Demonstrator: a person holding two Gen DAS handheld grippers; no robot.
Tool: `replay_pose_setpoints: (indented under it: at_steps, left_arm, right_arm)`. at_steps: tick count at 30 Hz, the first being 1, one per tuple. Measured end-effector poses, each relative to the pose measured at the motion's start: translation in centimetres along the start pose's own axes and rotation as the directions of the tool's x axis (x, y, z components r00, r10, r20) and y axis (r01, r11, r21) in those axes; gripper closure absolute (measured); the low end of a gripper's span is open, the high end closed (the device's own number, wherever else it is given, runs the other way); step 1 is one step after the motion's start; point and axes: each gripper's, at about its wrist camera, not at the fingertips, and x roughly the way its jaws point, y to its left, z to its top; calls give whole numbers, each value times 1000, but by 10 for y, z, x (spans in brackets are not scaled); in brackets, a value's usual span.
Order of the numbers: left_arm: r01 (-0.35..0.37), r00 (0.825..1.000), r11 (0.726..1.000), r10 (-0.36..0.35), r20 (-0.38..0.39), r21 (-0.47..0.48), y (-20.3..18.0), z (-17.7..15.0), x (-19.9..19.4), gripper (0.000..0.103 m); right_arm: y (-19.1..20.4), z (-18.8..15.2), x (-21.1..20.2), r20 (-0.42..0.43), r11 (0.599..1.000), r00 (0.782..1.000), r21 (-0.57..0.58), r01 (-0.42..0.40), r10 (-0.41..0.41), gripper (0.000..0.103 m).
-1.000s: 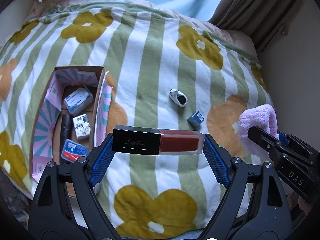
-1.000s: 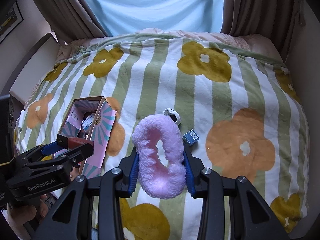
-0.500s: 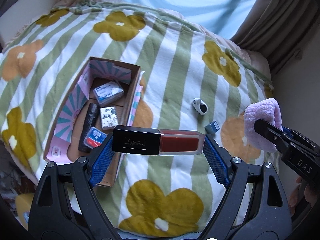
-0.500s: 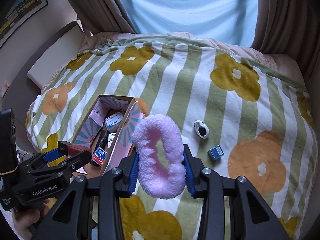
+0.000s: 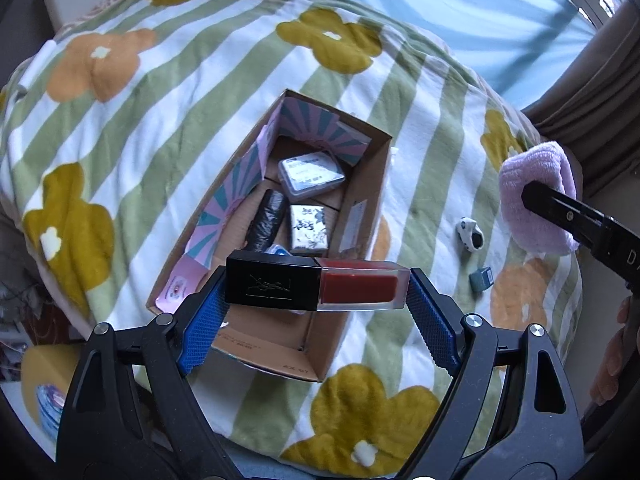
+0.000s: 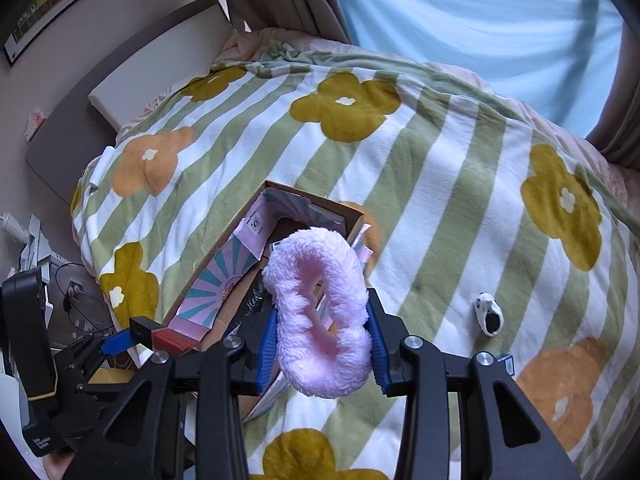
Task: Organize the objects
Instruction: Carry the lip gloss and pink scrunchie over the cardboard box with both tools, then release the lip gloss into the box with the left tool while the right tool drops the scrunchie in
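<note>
Lip gloss [image 5: 318, 286] clamped end to end between the left gripper [image 5: 316, 308] pads, lying crosswise, black cap to the picture's left, red tube to the right, held above the near end of the box [image 5: 376, 184]. Inside the box: a clear case [image 5: 311, 172] at the far end, a black roll [image 5: 266, 220] and a patterned packet [image 5: 308, 227] mid-way, something blue mostly hidden under the gloss; bare cardboard at the near end. Right gripper [image 6: 322, 338] squeezed tight on a pink fluffy scrunchie [image 6: 320, 316], upright, over the box's right wall. On the blanket [image 5: 168, 120], right of the box: a black-and-white trinket [image 5: 471, 233] and a small blue box [image 5: 481, 279], well apart from the rim. Open blanket around the box.
</note>
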Motion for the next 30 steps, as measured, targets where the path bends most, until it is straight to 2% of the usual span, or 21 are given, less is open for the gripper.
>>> replay_pose_setpoints:
  at_steps: [9,15,23,26,27,29,30]
  left_arm:
    - [-17,996,999,14,-91,-35,40,2,57,19]
    - [-22,989,1000,19,-149,-18,51,-3,96,19]
    - [-15,980,1000,15,-200,2,60,-10,119,19]
    - [-15,978,1000,19,-209,19,61,-10,119,19]
    - [-14,977,999,20,-210,30,60,-10,119,19]
    - [-8,976,998,20,-215,57,58,-12,119,18]
    - [-4,976,997,21,-219,78,56,-13,119,18]
  right_arm:
    - [35,21,103,-132,995,991,-91,-37,25,67]
    - [44,25,163,-213,994,977,-101,-51,29,67]
    - [48,25,183,-245,993,968,-88,-73,49,67]
    - [50,26,183,-247,991,966,-83,-105,82,67]
    - [52,26,184,-253,989,962,-82,-123,98,65]
    - [56,26,185,-260,984,957,-90,-154,126,55]
    - [59,26,185,-263,981,955,-98,-167,136,41]
